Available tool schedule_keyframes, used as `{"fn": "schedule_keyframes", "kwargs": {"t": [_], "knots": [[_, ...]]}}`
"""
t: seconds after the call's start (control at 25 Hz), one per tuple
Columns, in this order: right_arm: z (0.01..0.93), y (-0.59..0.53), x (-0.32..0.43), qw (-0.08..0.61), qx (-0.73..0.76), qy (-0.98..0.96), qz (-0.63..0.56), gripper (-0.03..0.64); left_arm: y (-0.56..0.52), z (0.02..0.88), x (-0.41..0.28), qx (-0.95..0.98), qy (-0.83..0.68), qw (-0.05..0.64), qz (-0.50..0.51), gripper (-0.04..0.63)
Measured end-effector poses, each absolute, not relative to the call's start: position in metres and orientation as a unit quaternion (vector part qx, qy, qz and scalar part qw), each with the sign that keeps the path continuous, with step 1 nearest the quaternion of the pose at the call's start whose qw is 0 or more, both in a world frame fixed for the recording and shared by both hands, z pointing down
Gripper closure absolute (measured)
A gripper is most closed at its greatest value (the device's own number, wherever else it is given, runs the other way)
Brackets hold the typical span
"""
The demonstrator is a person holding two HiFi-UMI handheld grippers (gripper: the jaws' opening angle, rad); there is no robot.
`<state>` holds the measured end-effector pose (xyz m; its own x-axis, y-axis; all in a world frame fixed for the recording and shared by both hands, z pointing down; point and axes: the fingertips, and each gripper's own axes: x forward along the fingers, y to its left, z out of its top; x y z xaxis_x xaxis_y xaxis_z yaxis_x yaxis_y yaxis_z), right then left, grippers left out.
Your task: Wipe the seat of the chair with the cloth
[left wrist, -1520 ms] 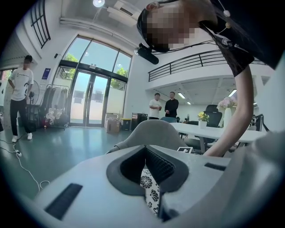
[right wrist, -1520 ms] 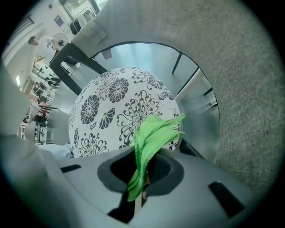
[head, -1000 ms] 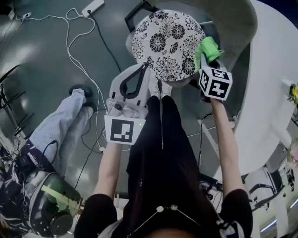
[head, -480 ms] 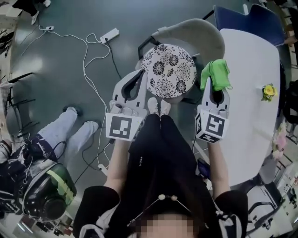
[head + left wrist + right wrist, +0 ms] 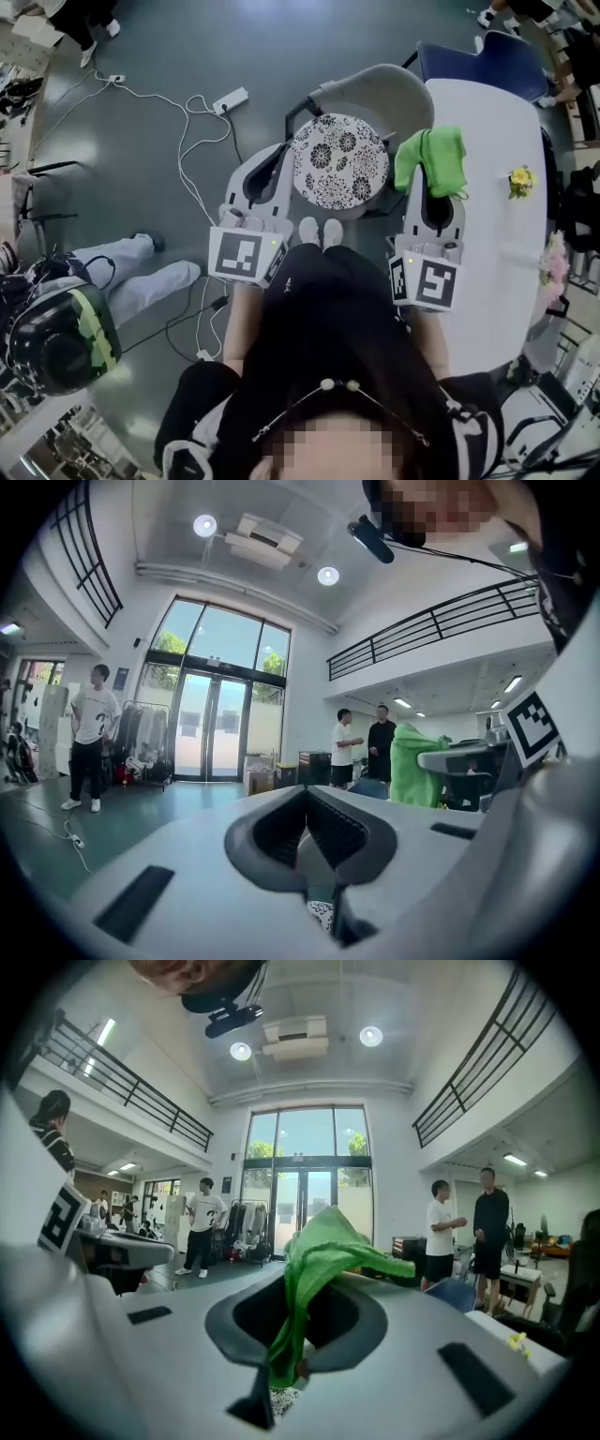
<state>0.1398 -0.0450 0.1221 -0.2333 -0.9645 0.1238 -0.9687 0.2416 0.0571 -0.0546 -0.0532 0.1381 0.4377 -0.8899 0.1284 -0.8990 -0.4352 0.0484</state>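
The chair's round seat [image 5: 339, 174], white with black flowers, stands in front of my feet, its grey backrest [image 5: 380, 92] behind it. My left gripper [image 5: 278, 150] is held level beside the seat's left edge, its jaws closed together with nothing between them. My right gripper [image 5: 439, 161] hovers to the right of the seat, over the table's edge, shut on the green cloth [image 5: 429, 157]. In the right gripper view the cloth [image 5: 323, 1260] bunches up over the jaws and hangs down between them. The left gripper view shows the closed pads [image 5: 330, 829] and the cloth [image 5: 411, 766] at the right.
A white table [image 5: 492, 216] with a yellow flower [image 5: 520, 177] lies on the right, a blue chair [image 5: 480, 58] beyond it. A power strip [image 5: 231, 98] and cables cross the floor. A person's jeans-clad legs [image 5: 141, 274] and a helmet [image 5: 58, 339] are at the left. People stand further off.
The right gripper has carried the cloth off the seat's right rim to beside the table. Both grippers are raised level, and the head view has pulled back.
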Motion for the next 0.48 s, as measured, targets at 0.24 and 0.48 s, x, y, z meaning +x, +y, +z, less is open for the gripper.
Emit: {"fn": "schedule_keyframes", "kwargs": {"t": [0.24,0.48], "knots": [[0.078,-0.038,0.126,0.054,0.610,-0.789,-0.052,0.572,-0.052,0.109,-0.054,0.856,-0.517,0.019,0.023,0.589],[0.080,-0.030,0.139,0.055,0.627,-0.776,-0.037,0.574,-0.047,0.102,-0.051,0.859,-0.511,0.013,0.017,0.589]]}}
